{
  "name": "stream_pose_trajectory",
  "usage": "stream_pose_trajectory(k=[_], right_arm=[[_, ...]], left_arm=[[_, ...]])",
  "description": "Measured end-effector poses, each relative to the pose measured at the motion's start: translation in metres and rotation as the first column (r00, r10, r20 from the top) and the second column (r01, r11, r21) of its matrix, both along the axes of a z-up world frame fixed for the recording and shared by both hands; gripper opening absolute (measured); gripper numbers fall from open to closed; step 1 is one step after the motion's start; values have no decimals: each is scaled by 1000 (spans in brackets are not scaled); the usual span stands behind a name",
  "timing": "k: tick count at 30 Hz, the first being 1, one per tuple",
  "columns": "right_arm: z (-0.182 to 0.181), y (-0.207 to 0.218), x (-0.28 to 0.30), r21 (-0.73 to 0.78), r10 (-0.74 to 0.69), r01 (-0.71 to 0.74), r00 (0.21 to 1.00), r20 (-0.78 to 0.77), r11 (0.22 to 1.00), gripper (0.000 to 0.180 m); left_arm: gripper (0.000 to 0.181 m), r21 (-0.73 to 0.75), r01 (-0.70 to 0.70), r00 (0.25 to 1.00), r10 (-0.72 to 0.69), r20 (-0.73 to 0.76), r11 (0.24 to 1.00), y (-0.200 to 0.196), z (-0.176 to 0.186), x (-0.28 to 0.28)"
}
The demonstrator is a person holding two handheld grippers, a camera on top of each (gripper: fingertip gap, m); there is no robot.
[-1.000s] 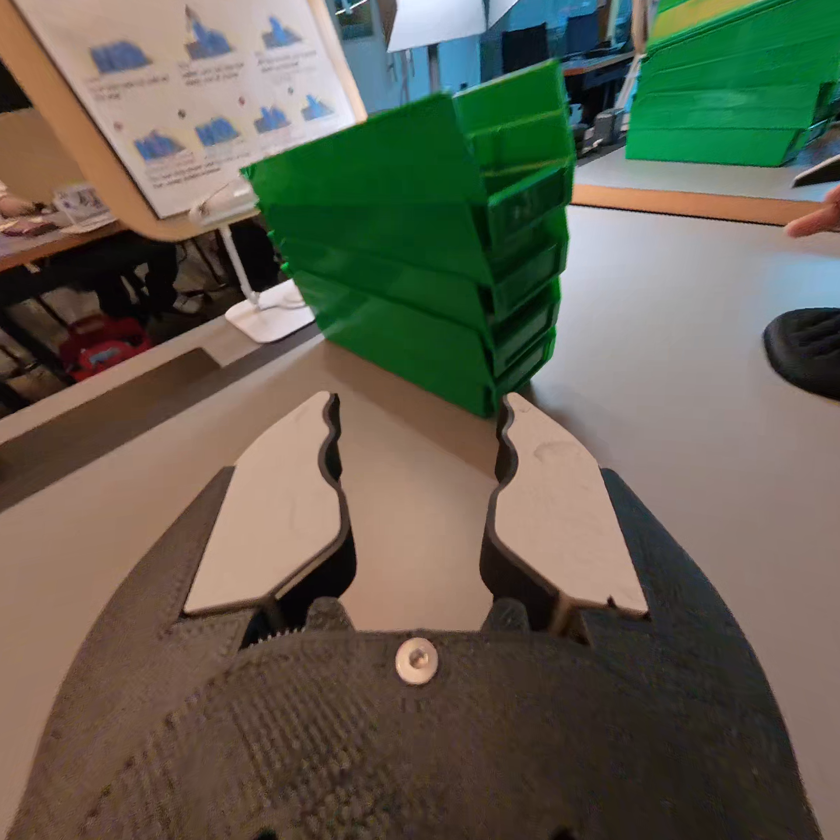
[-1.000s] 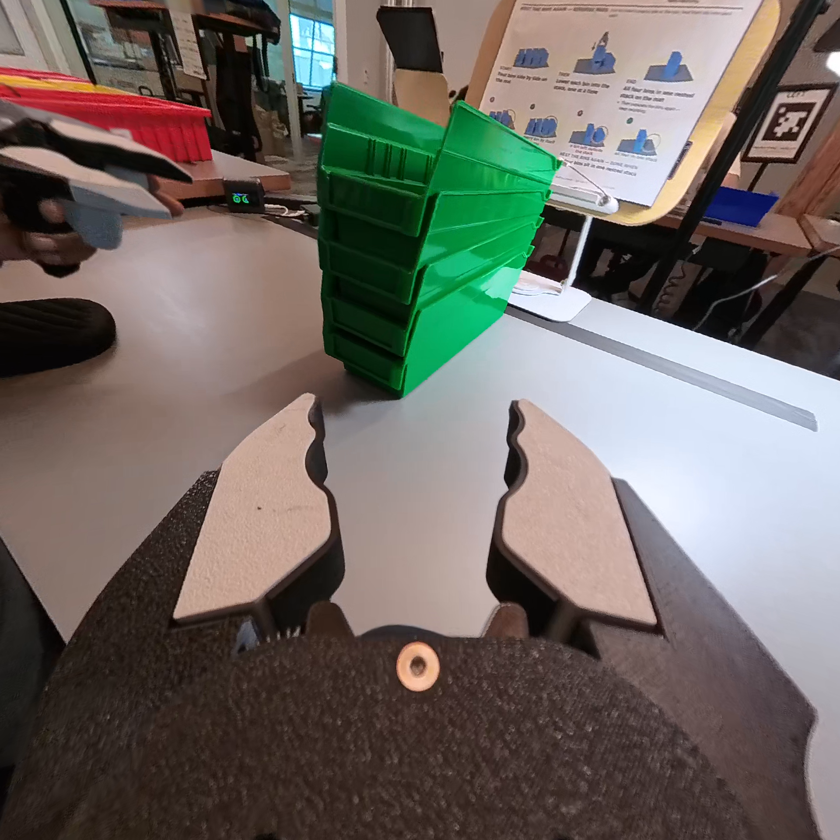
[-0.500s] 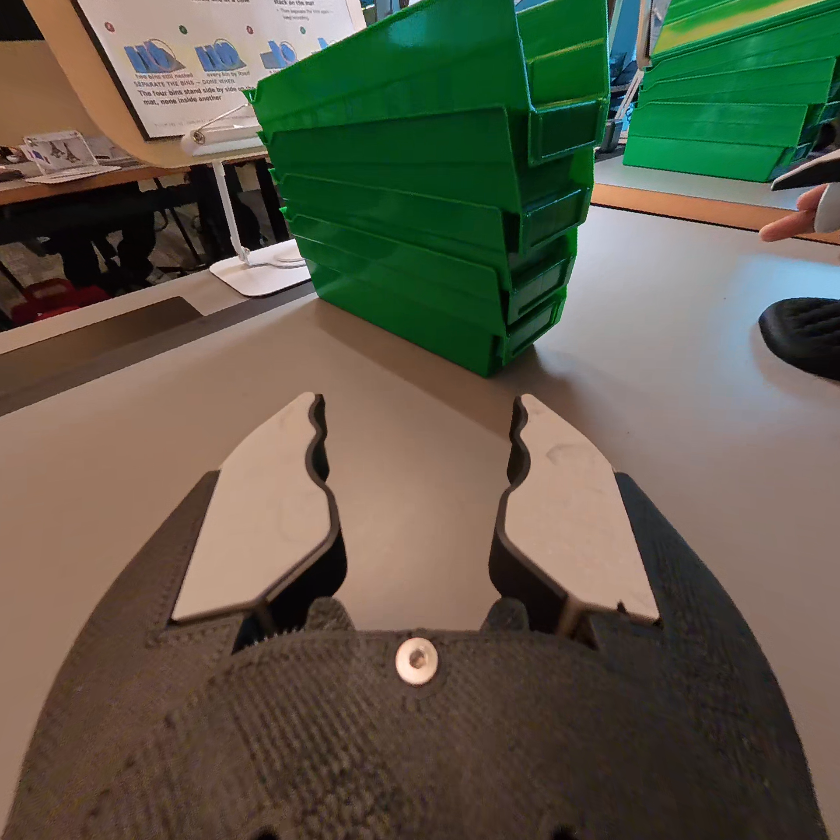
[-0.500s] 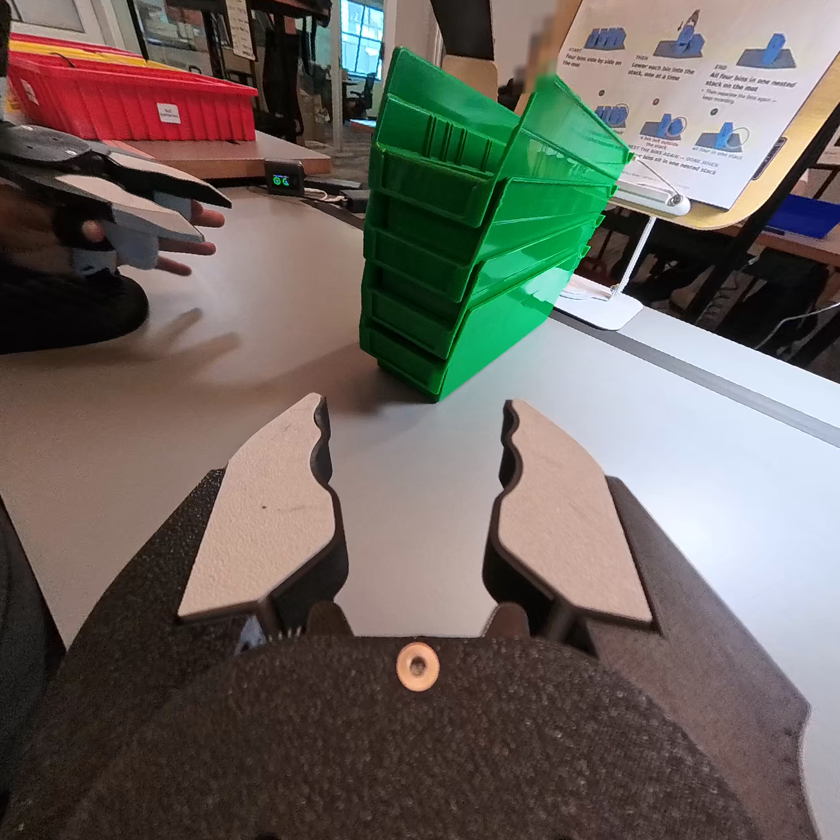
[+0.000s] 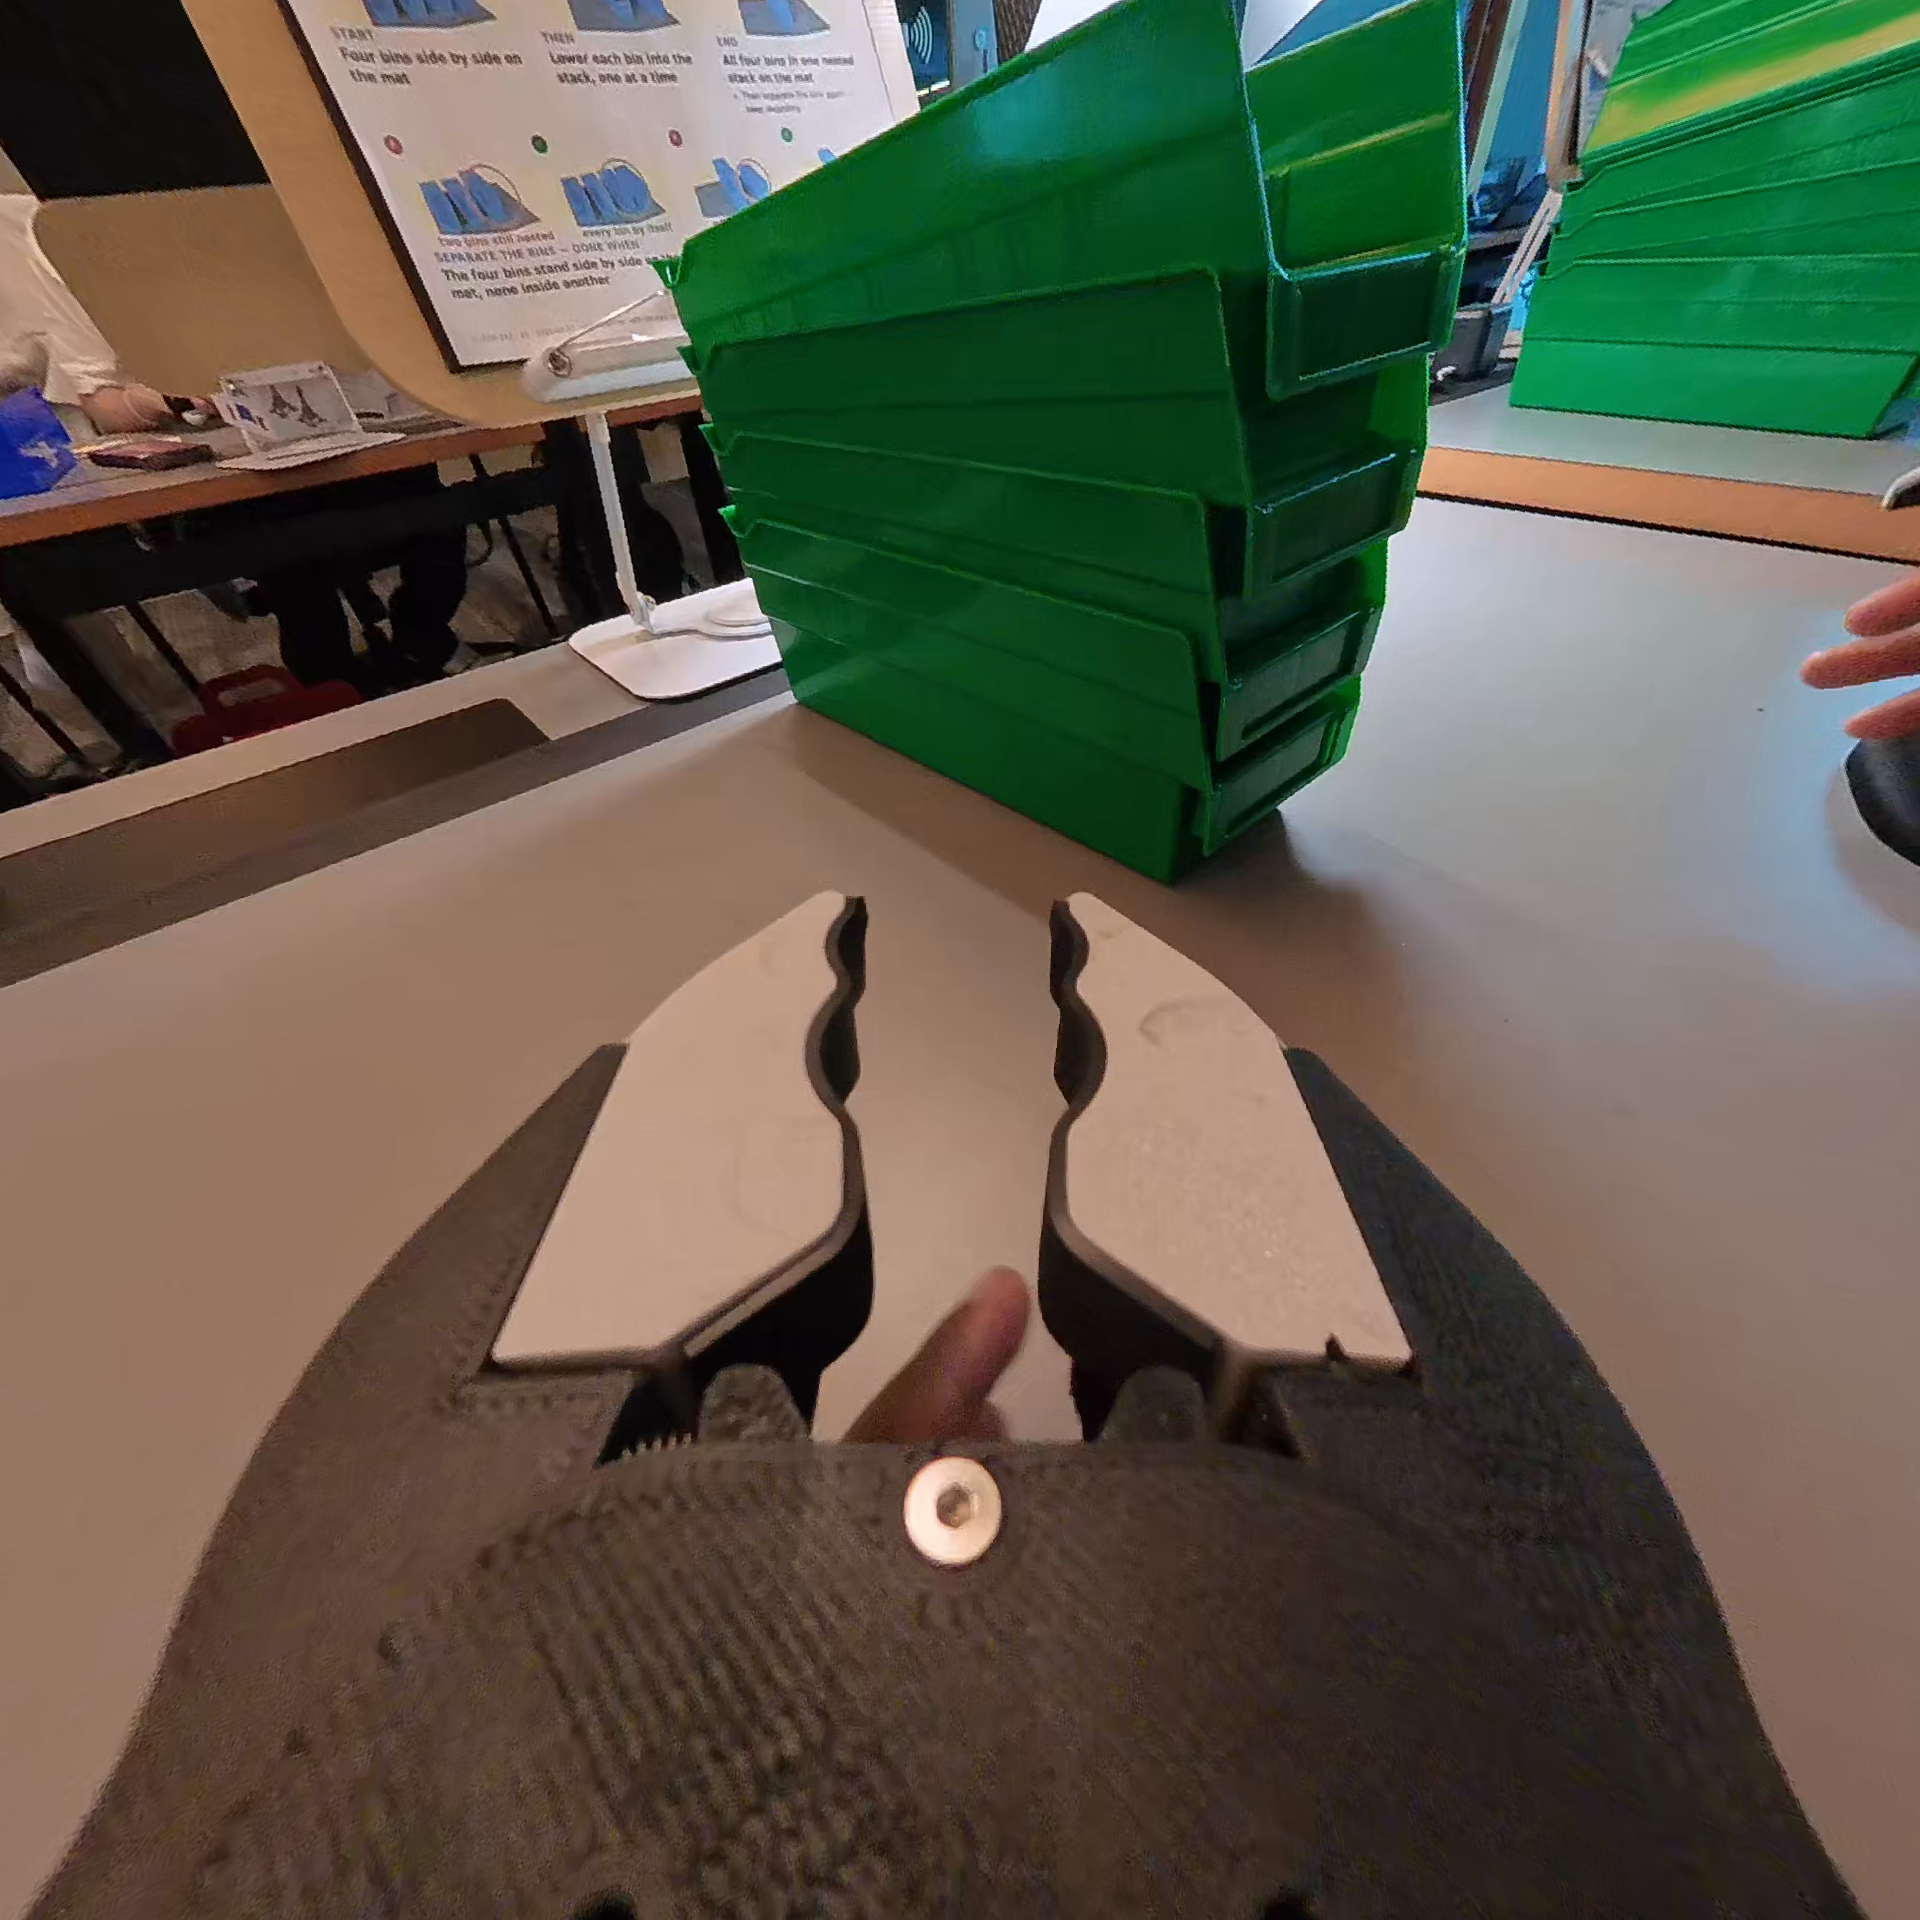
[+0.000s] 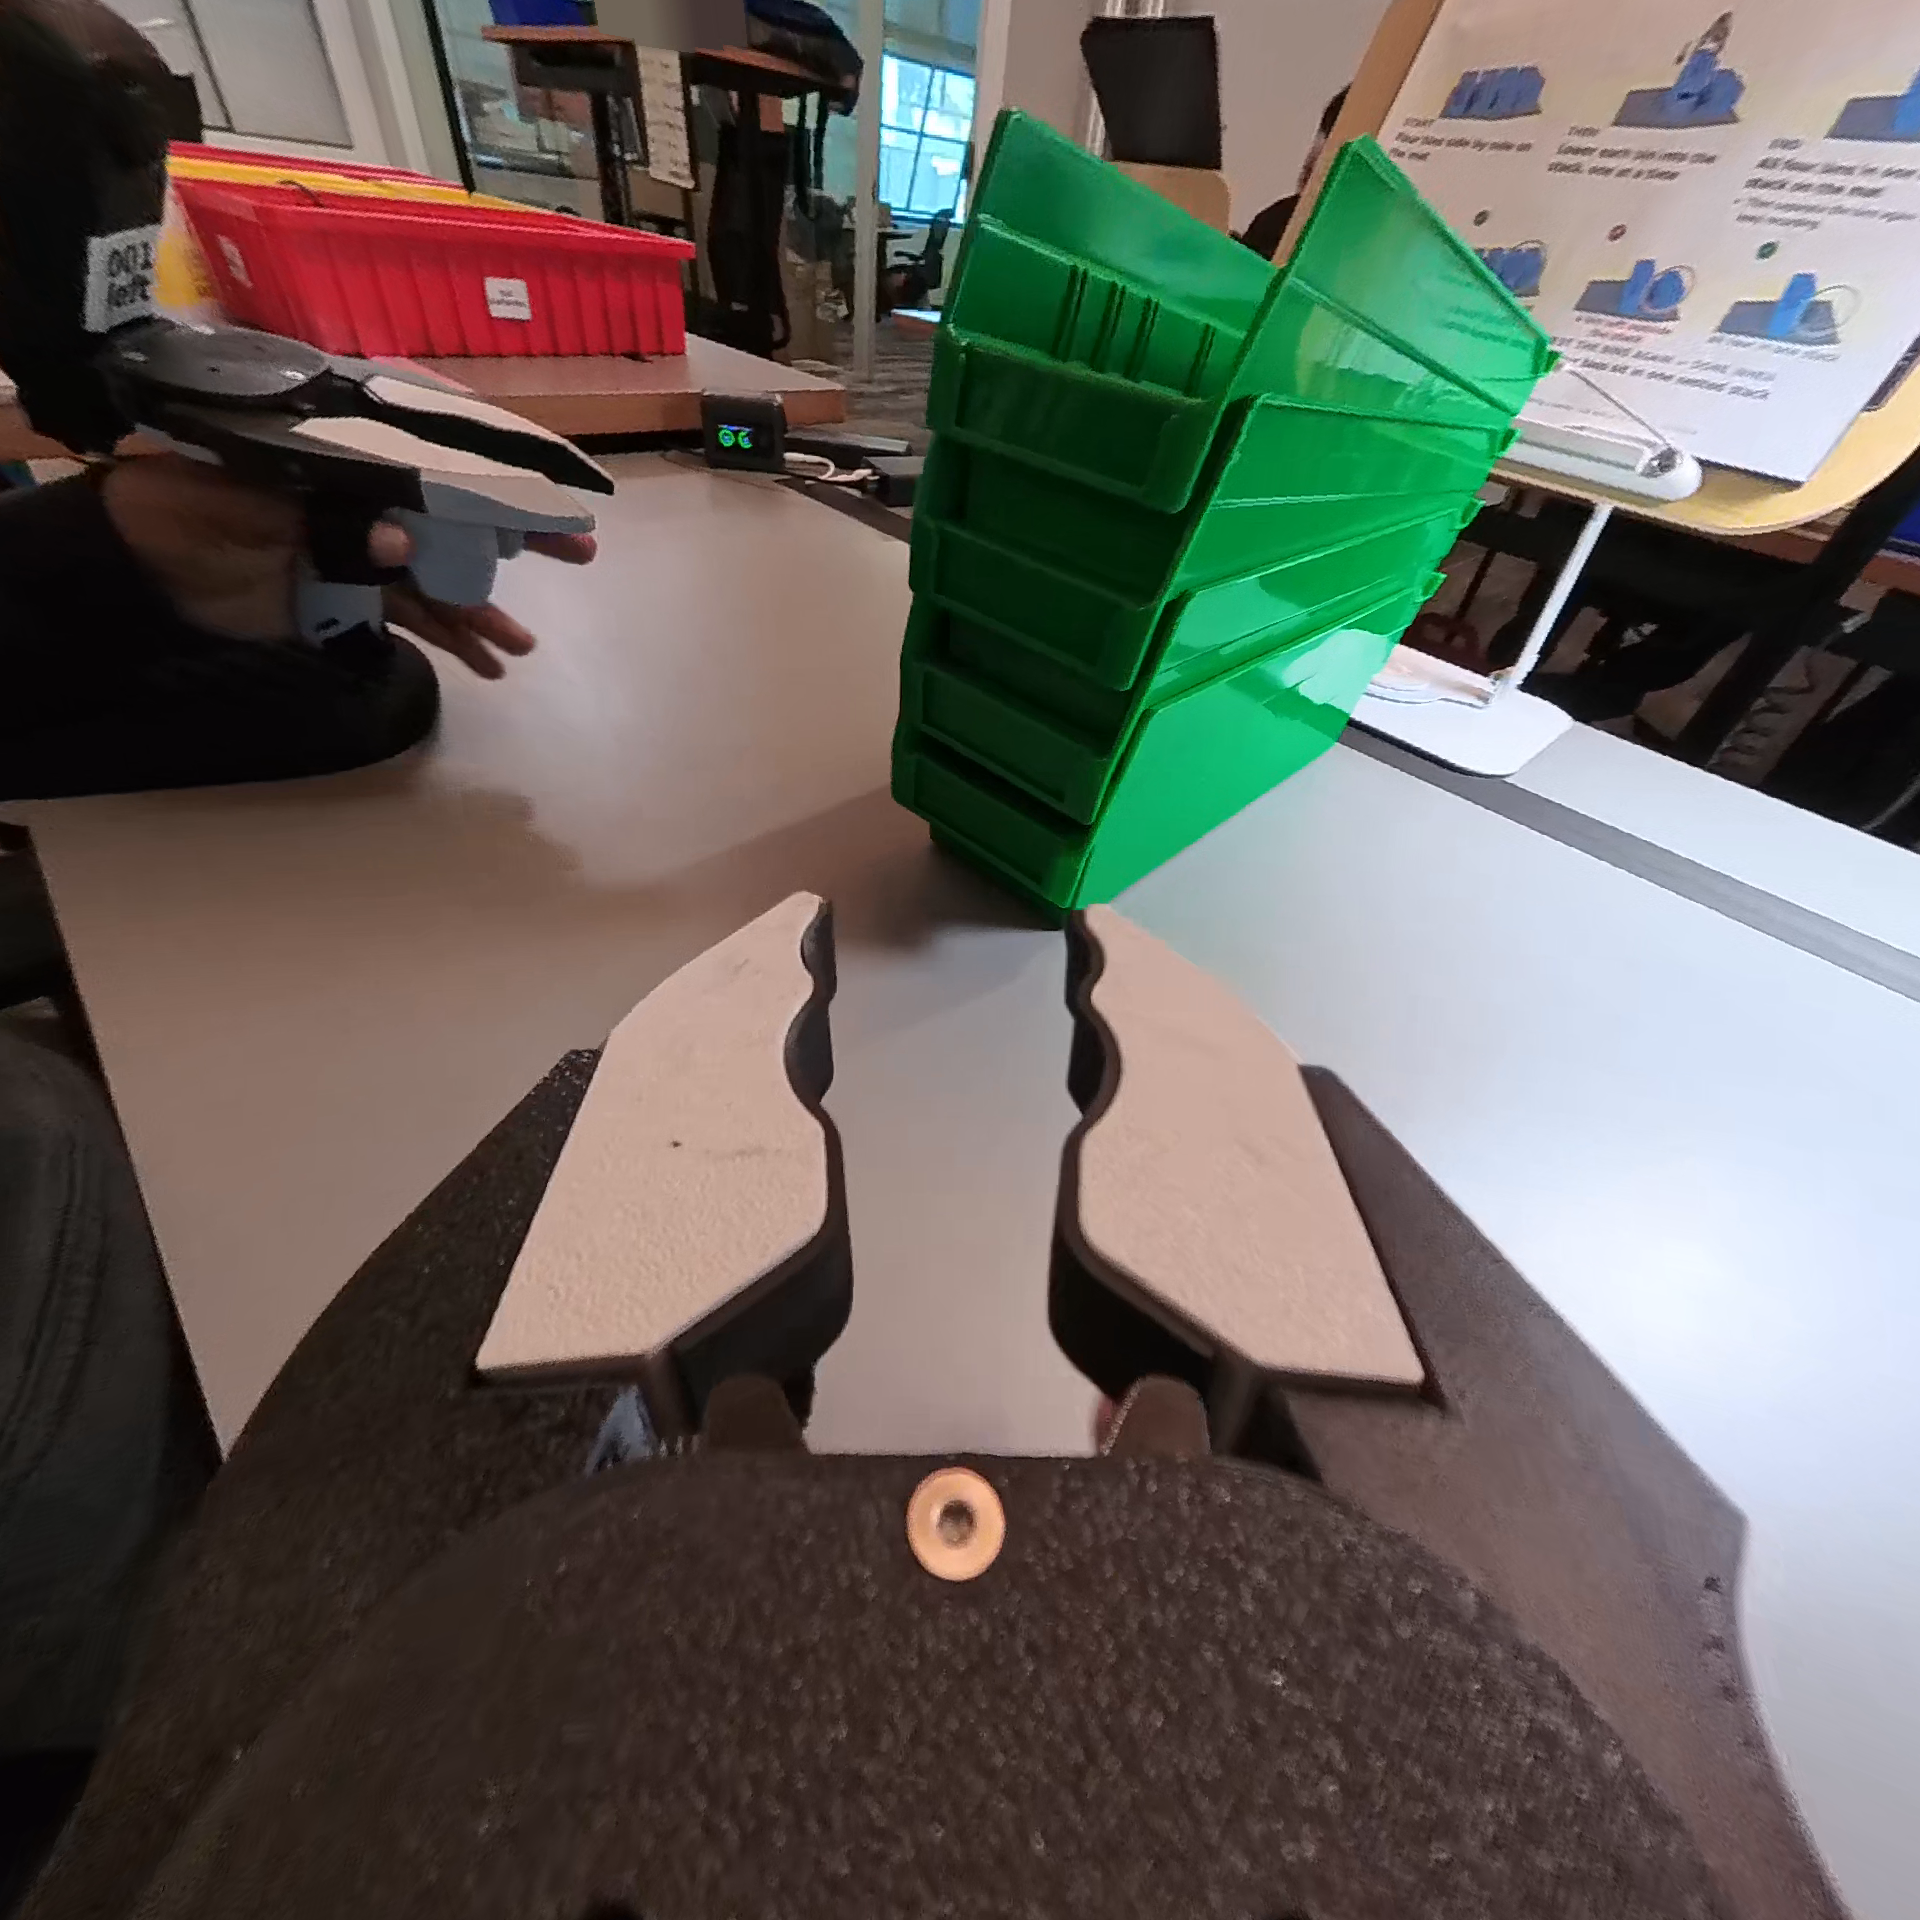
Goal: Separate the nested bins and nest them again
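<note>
While both of our grippers hover low over the grey tabletop point(image 5: 312, 1091), we count five green bins point(image 5: 1049, 520) nested in one leaning stack, standing toward the tabletop's far edge. Our left gripper point(image 5: 956, 914) has its fingers parted by a narrow gap with nothing between them, and the right gripper point(image 6: 948, 920) is the same. There's an instruction poster point(image 5: 582, 156) with writing behind, plus a white label on the left gripper's body in the right wrist view.

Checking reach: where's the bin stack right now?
The bin stack stands on the table, centre in both wrist views, just beyond the right gripper, with the left gripper to its left.
</note>
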State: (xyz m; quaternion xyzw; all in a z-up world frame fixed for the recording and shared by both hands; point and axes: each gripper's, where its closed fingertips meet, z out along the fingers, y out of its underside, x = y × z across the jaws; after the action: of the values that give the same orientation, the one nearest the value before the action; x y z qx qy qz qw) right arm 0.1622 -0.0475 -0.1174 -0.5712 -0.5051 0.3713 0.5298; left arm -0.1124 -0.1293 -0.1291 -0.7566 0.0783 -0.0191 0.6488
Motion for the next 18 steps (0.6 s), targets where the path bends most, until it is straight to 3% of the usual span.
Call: stream_pose_trajectory(k=[11, 18], right_arm=[[10, 4, -28, 46, 32, -35, 997, 66, 998, 42], [44, 17, -67, 190, 55, -75, 993, 109, 979, 46]], left_arm=[[27, -15, 25, 1000, -25, -6, 1000, -2, -4, 6], [40, -32, 15, 1000, -15, -7, 999, -2, -8, 6]])
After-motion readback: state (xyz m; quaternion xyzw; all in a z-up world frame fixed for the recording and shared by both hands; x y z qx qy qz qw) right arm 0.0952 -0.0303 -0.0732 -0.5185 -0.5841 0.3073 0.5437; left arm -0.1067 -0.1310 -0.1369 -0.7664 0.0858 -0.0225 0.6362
